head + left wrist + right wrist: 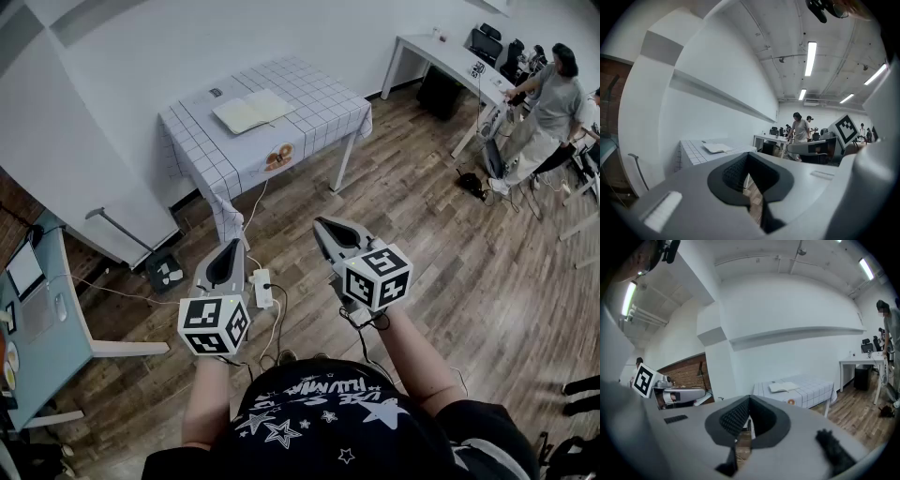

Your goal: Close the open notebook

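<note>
The open notebook [253, 110] lies flat, pages up, on a table with a white checked cloth [323, 98] across the room. It is far from both grippers. My left gripper [232, 246] is shut and holds nothing, hanging over the wooden floor. My right gripper [322, 224] beside it is also shut and holds nothing. In the left gripper view the notebook [717, 148] shows small beyond the left gripper [748, 156], on the table [691, 152]. In the right gripper view the notebook [783, 386] sits on the table [813, 392], past the right gripper [749, 399].
A small dark object [216, 92] lies on the cloth behind the notebook. A power strip [262, 288] with cables lies on the floor between me and the table. A blue desk [37, 319] stands at the left. A person [553, 98] stands by a white desk [450, 56] at the far right.
</note>
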`<state>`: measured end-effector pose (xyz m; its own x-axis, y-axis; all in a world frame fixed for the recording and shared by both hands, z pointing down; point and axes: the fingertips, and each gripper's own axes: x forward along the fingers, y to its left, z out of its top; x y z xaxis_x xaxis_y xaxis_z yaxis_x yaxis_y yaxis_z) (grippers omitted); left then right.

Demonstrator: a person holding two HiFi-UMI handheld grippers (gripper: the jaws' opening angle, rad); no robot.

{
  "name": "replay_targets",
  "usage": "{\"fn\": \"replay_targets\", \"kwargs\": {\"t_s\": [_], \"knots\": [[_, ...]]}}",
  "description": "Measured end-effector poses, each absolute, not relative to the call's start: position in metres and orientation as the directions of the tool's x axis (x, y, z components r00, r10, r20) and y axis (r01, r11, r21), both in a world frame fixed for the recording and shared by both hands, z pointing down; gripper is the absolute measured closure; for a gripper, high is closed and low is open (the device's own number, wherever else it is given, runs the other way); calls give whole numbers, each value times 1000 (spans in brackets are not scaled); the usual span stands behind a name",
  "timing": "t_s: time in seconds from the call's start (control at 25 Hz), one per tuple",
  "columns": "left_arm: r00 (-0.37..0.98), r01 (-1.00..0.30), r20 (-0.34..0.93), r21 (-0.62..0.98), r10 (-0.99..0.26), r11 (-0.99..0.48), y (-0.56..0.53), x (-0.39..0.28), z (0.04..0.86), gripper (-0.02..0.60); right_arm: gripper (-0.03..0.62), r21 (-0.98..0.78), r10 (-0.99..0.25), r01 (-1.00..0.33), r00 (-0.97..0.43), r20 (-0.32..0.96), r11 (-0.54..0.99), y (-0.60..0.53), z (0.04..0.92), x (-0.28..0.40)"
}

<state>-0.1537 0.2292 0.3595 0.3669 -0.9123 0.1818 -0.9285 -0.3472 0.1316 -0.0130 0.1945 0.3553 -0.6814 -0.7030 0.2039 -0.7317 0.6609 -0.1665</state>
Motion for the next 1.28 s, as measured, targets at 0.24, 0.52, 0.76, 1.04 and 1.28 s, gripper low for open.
{"fn": "replay_targets", "kwargs": {"t_s": [0.24, 0.52, 0.76, 1.04, 1.28], "knots": [[356, -933, 198, 122, -913, -338, 234, -144, 359, 572, 580, -174, -694, -726, -688, 215, 666, 199, 358, -3], [332, -943, 206, 97, -920, -318, 241, -137, 360, 572, 580, -180, -674, -712, -701, 233, 678, 203, 364, 3], [311, -950, 219, 80, -925, -301, 248, -132, 363, 572, 580, -167, -661, -702, -710, 244, 692, 209, 367, 6], [290, -957, 198, 66, -937, -282, 254, -117, 366, 572, 579, -192, -674, -697, -717, 179, 690, 222, 367, 32], [290, -957, 153, 31, -945, -288, 255, -81, 357, 572, 579, -221, -686, -696, -715, 133, 683, 226, 367, 76]]}}
